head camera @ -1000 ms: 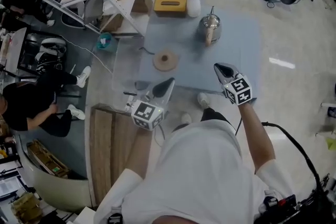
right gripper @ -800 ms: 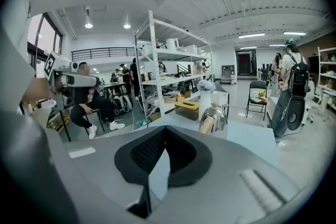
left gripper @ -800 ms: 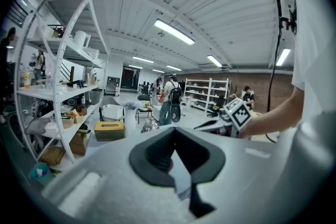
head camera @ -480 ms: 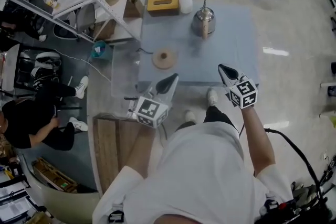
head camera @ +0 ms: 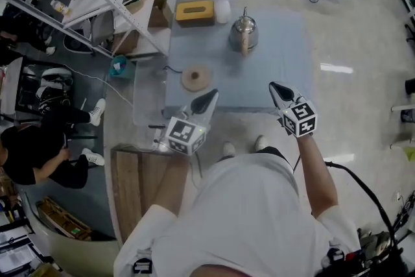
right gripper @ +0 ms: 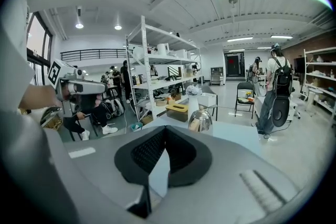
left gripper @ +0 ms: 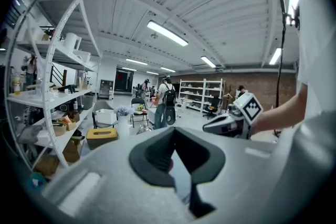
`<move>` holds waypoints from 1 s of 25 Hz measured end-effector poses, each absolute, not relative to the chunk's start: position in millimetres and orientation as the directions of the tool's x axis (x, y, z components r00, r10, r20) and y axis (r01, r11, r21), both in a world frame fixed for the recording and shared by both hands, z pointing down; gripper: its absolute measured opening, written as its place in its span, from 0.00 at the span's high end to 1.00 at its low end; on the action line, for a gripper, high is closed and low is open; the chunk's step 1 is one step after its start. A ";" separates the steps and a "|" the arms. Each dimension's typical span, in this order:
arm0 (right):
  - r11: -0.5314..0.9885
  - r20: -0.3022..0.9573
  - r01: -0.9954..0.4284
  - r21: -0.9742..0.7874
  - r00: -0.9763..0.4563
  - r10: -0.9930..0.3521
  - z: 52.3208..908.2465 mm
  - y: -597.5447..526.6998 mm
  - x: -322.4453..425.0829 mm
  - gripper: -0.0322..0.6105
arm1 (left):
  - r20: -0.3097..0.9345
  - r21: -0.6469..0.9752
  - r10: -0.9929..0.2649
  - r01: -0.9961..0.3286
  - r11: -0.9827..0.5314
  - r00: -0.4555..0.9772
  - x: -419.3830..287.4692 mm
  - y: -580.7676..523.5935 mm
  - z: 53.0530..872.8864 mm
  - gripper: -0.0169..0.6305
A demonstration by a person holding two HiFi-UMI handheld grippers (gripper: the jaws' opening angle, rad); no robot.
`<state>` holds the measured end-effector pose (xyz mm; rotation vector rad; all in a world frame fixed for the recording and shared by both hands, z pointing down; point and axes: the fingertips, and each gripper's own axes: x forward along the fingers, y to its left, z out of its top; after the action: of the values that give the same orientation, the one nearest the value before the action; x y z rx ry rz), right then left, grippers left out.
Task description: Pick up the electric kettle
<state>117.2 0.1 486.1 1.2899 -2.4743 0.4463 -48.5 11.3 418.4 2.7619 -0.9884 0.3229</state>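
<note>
Electric kettle [head camera: 244,34] standing at the table's [head camera: 279,68] far edge, vase [head camera: 222,10] and tissue box [head camera: 194,12] sitting to its left, round base [head camera: 196,79] lying nearer.

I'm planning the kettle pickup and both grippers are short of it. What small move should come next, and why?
Probably carry the right gripper forward toward the kettle, opening on the way: the kettle stands untouched on the table's far side, and that gripper is shut, empty.

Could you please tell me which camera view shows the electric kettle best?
The head view: the electric kettle stands whole and unobstructed on the table, seen from above. The right gripper view shows only its upper part side-on, with the base hidden. The left gripper view barely shows it.
</note>
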 end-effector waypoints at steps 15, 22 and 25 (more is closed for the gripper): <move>0.575 0.395 -0.800 -0.174 -0.591 -0.703 480.0 2.5 145.5 0.94 | 0.256 0.136 -0.632 -0.675 -0.726 0.731 -9.1 11.2 422.1 0.97; 0.598 0.382 -0.783 -0.171 -0.612 -0.693 479.0 5.5 136.5 0.94 | 0.266 0.122 -0.631 -0.674 -0.728 0.729 -10.6 10.8 426.2 0.97; 0.594 0.373 -0.785 -0.174 -0.611 -0.698 476.6 5.8 137.5 0.95 | 0.258 0.123 -0.633 -0.674 -0.728 0.730 -8.5 12.3 423.7 0.97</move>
<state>137.5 5.8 476.6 1.2179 -2.5590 0.4699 -8.5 12.3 423.7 2.7250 -1.0422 0.2939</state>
